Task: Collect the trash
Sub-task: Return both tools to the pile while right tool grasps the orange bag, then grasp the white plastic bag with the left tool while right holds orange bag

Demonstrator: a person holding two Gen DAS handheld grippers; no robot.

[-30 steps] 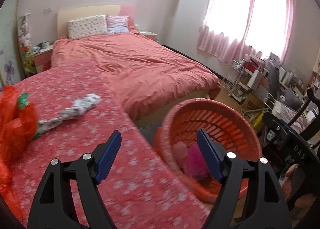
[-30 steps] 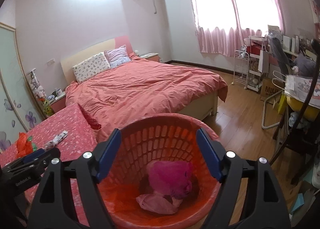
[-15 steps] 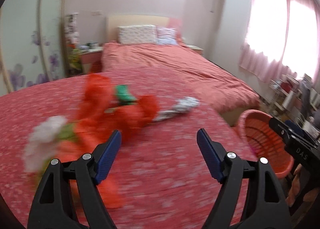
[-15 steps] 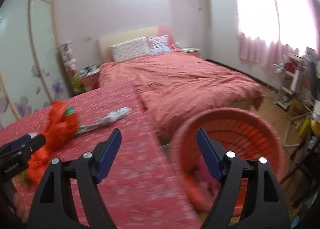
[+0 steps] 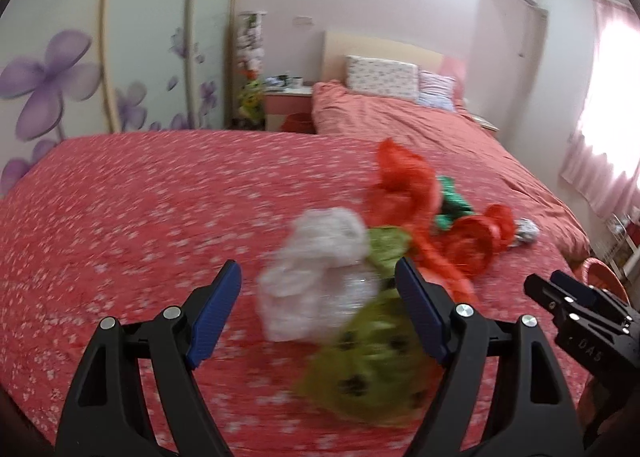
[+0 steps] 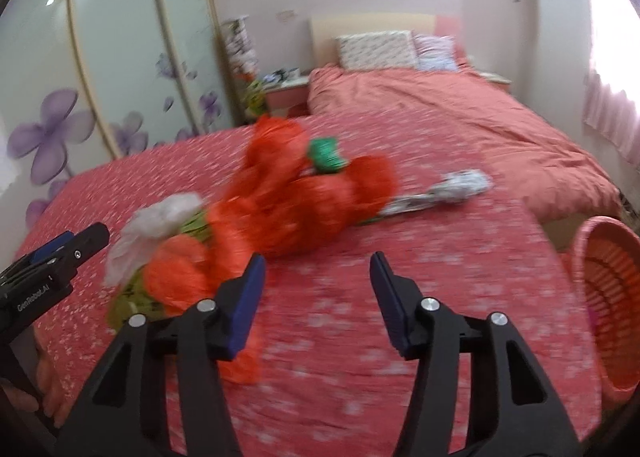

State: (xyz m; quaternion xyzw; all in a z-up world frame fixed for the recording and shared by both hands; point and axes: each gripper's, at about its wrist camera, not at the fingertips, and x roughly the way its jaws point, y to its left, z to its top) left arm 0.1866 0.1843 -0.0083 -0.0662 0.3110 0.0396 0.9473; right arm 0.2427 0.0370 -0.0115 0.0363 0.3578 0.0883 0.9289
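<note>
Both views swung from basket [image 6: 608,297] to flowered bedspread [image 5: 120,217]

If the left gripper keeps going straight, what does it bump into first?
Probably the white bag: it sits between the open left gripper's fingertips, with the green bag beside it. Blur makes depth uncertain.

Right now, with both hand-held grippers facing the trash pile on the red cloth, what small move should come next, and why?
Probably ease the left hand-held gripper forward and close on the white bag. Its jaws are open and empty, and that bag lies nearest, just ahead between them. The right hand-held gripper, whose jaws have just been closing, holds nothing.
</note>
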